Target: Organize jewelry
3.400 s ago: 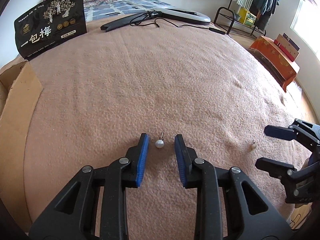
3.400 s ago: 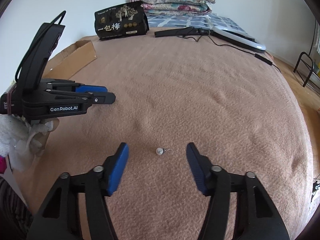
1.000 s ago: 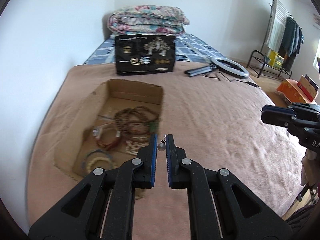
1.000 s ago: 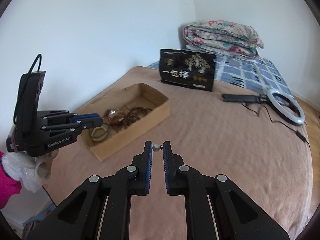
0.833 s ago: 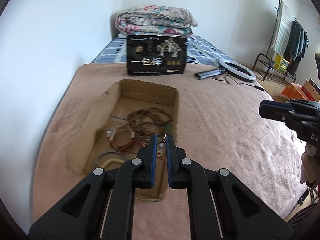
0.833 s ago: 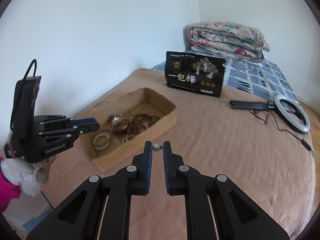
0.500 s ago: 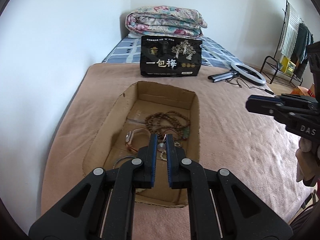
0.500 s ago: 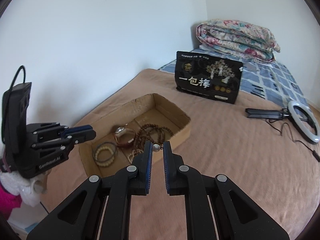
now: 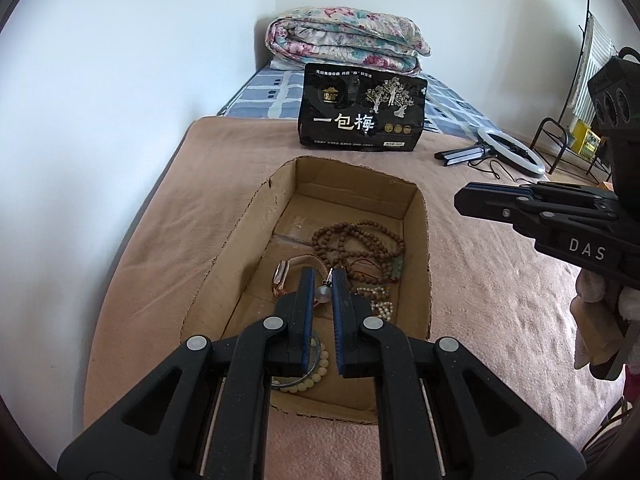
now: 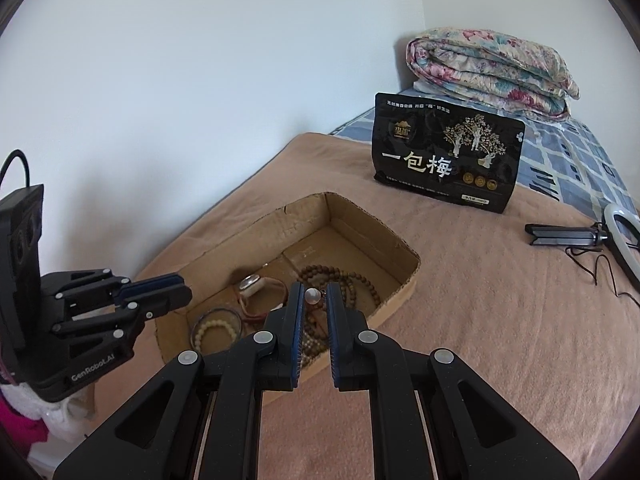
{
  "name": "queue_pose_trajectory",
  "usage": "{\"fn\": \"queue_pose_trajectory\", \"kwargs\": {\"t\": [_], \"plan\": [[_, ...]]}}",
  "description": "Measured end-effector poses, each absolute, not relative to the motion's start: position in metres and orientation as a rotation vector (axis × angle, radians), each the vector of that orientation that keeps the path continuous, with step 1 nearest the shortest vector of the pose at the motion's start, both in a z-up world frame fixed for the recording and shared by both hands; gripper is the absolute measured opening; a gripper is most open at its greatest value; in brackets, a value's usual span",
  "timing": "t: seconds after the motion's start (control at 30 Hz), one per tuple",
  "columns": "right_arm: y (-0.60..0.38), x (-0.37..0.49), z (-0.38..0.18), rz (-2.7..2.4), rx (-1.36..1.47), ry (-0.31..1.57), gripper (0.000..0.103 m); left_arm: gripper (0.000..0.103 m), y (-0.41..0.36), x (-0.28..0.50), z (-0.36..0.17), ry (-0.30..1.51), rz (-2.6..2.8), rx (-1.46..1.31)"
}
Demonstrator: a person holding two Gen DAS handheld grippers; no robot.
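My left gripper (image 9: 323,280) is shut on a pearl earring (image 9: 323,293) and holds it above the open cardboard box (image 9: 418,204). My right gripper (image 10: 313,293) is shut on a second pearl earring (image 10: 311,296), also above the box (image 10: 400,246). The box holds a brown bead necklace (image 9: 360,240), a watch with a tan strap (image 9: 282,274), a pale bead bracelet (image 10: 216,330) and other beads. Each gripper shows in the other's view: the right one (image 9: 560,216) at the right, the left one (image 10: 120,300) at the left.
The box sits on a pink-brown blanket (image 9: 500,300) near the white wall (image 9: 120,80). A black snack bag (image 9: 362,114) stands behind the box. A folded floral quilt (image 9: 344,44) lies at the back. A ring light (image 9: 508,154) with its cable lies at the right.
Both grippers have carried their earrings from over the blanket to above the box. The box has come closer and more central in both views.
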State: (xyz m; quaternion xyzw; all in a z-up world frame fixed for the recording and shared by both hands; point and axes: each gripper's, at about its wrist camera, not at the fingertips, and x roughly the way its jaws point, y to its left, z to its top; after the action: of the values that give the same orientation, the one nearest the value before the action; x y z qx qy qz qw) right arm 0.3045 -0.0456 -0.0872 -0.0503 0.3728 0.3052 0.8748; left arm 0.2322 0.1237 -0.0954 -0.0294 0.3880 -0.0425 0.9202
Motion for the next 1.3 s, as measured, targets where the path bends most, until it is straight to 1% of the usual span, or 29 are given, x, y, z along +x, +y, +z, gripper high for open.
{"fn": "queue_pose_trajectory", "kwargs": {"t": [0.37,0.4,0.43,0.47,0.5,0.53,0.57,0.6,0.63,0.7,0.97,1.3], "plan": [[-0.035,0.31,-0.086,0.645,-0.116,0.771,0.01,0.007,0.129,0.236,-0.096,0.797,-0.072,-0.068],[-0.036,0.31,-0.085,0.645,-0.116,0.77,0.016,0.007,0.129,0.235,-0.096,0.796,-0.07,-0.067],[-0.036,0.31,-0.085,0.641,-0.118,0.77,0.023,0.01,0.129,0.236,-0.096,0.798,-0.07,-0.066],[-0.036,0.309,-0.084,0.634,-0.119,0.765,0.045,0.015,0.129,0.236,-0.096,0.8,-0.067,-0.064],[-0.037,0.309,-0.083,0.628,-0.118,0.756,0.066,0.035,0.129,0.235,-0.096,0.799,-0.066,-0.062],[-0.038,0.307,-0.082,0.621,-0.115,0.738,0.072,0.056,0.129,0.234,-0.095,0.787,-0.061,-0.057],[-0.039,0.306,-0.08,0.616,-0.111,0.721,0.075,0.063,0.129,0.232,-0.094,0.774,-0.055,-0.053],[-0.04,0.306,-0.079,0.615,-0.108,0.713,0.075,0.071,0.128,0.23,-0.093,0.756,-0.043,-0.043],[-0.04,0.305,-0.078,0.613,-0.107,0.712,0.076,0.075,0.127,0.229,-0.092,0.751,-0.039,-0.036],[-0.04,0.306,-0.077,0.606,-0.109,0.714,0.081,0.078,0.125,0.228,-0.093,0.753,-0.037,-0.028],[-0.042,0.305,-0.08,0.578,-0.105,0.746,0.081,0.08,0.114,0.224,-0.092,0.754,-0.022,-0.003],[-0.054,0.295,-0.069,0.546,-0.1,0.727,0.081,0.081,0.106,0.216,-0.081,0.734,-0.022,-0.005]]}}
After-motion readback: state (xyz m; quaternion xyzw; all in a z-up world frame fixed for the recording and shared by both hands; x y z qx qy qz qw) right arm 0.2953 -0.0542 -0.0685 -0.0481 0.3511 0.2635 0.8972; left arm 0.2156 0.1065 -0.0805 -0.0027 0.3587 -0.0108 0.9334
